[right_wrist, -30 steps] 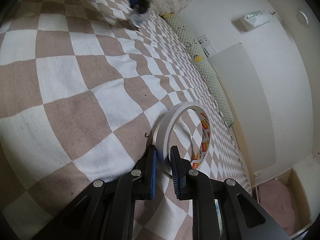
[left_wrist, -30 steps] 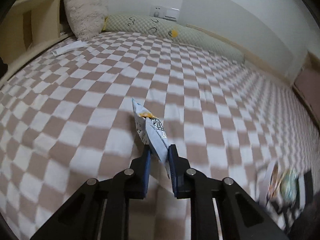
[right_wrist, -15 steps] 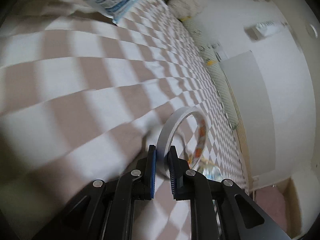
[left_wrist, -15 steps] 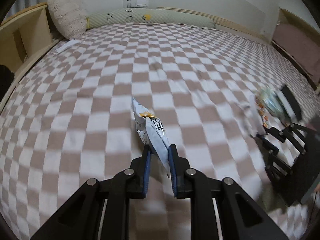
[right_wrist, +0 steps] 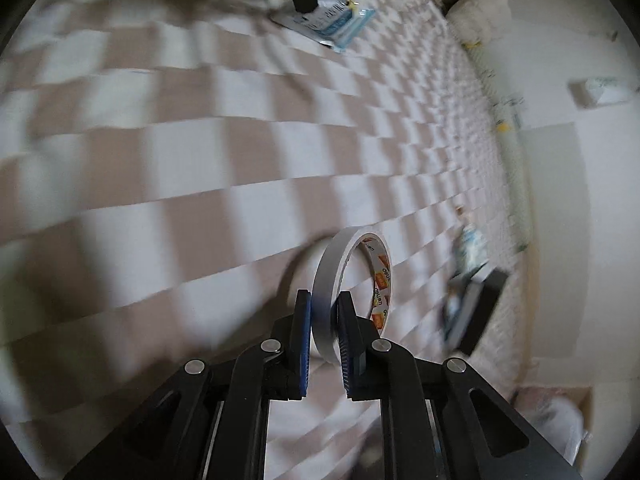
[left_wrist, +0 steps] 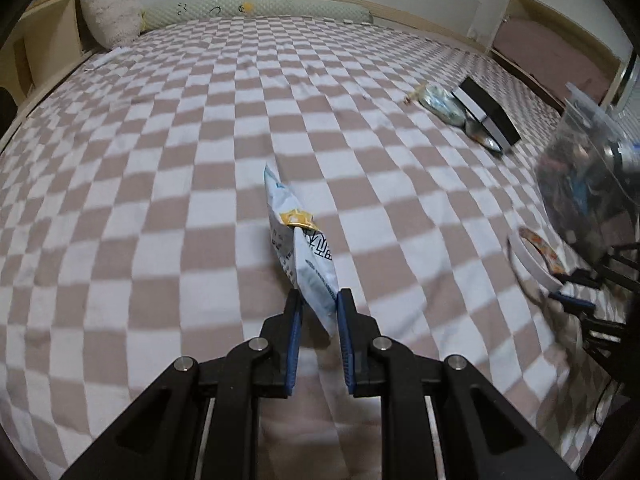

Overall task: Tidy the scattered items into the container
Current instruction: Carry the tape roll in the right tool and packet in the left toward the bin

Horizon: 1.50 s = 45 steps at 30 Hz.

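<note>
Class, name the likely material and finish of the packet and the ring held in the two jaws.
Packet: thin printed plastic film, likely; slightly glossy, creased and pinched flat.
Ring: tape roll, matte white outer face, printed core probably cardboard.

A wide bed covered by a soft beige-and-white checkered blanket (left_wrist: 168,184) carries a flat black box with a white edge (left_wrist: 490,116), a crinkled shiny snack wrapper (left_wrist: 440,102) touching it, a fluffy cream pillow (left_wrist: 110,12) and a long pale green bolster (left_wrist: 256,8) along the far edge
</note>
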Tool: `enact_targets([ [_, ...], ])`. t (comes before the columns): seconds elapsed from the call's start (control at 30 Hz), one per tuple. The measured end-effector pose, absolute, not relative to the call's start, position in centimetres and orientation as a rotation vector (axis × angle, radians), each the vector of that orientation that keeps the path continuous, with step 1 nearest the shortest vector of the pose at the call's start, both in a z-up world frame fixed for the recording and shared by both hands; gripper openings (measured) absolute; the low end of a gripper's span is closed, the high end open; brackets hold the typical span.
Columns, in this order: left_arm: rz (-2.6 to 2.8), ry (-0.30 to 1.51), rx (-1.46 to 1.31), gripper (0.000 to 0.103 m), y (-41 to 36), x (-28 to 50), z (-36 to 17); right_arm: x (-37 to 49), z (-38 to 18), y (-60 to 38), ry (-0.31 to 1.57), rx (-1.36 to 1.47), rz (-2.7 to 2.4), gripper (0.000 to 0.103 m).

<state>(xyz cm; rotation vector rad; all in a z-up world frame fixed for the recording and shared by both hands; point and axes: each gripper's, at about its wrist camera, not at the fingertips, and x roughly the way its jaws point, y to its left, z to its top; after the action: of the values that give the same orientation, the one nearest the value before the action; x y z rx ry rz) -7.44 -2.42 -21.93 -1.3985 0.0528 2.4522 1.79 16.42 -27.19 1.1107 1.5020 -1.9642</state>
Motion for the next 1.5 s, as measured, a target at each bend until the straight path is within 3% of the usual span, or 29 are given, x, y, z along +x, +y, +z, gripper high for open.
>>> enact_targets([
  [0.2, 2.490, 0.089, -1.347, 0.019, -2.0, -6.5, -22.3, 3.7, -27.2, 14.9, 1.438, 1.128, -1.936, 0.015],
  [0.23, 2.492, 0.097, -1.345, 0.020, -1.9, -6.5, -22.4, 3.7, -27.4, 14.8, 1.429, 1.129, -1.939, 0.015],
  [0.3, 2.493, 0.109, -1.348, 0.037, -1.7, -6.6, -22.6, 3.7, -27.8, 14.5, 1.426, 1.125, -1.943, 0.015],
  [0.33, 2.492, 0.106, -1.350, 0.041, -1.7, -6.7, -22.7, 3.8, -28.1, 14.3, 1.437, 1.114, -1.941, 0.015],
  [0.5, 2.504, 0.075, -1.376, 0.042, -1.9, -7.6, -23.4, 4.9, -29.0, 13.8, 1.498, 1.046, -1.939, 0.015],
  [0.67, 2.500, -0.084, -1.442, 0.042, -3.0, -9.0, -23.9, 5.6, -29.6, 13.8, 1.549, 0.988, -1.935, 0.015],
  [1.17, 2.384, -0.823, -1.550, 0.042, -7.6, -11.3, -25.2, 6.5, -31.0, 13.7, 1.586, 0.930, -1.939, 0.015],
  [1.23, 2.391, -0.834, -1.547, 0.042, -7.7, -11.3, -25.1, 6.8, -31.0, 13.6, 1.588, 0.927, -1.941, 0.015],
  [1.3, 2.423, -0.775, -1.545, 0.028, -7.4, -11.3, -24.9, 6.8, -31.2, 13.5, 1.592, 0.925, -1.942, 0.015],
  [1.5, 2.478, -0.498, -1.520, 0.022, -5.8, -10.9, -23.7, 6.5, -31.3, 13.3, 1.557, 0.949, -1.962, 0.015],
])
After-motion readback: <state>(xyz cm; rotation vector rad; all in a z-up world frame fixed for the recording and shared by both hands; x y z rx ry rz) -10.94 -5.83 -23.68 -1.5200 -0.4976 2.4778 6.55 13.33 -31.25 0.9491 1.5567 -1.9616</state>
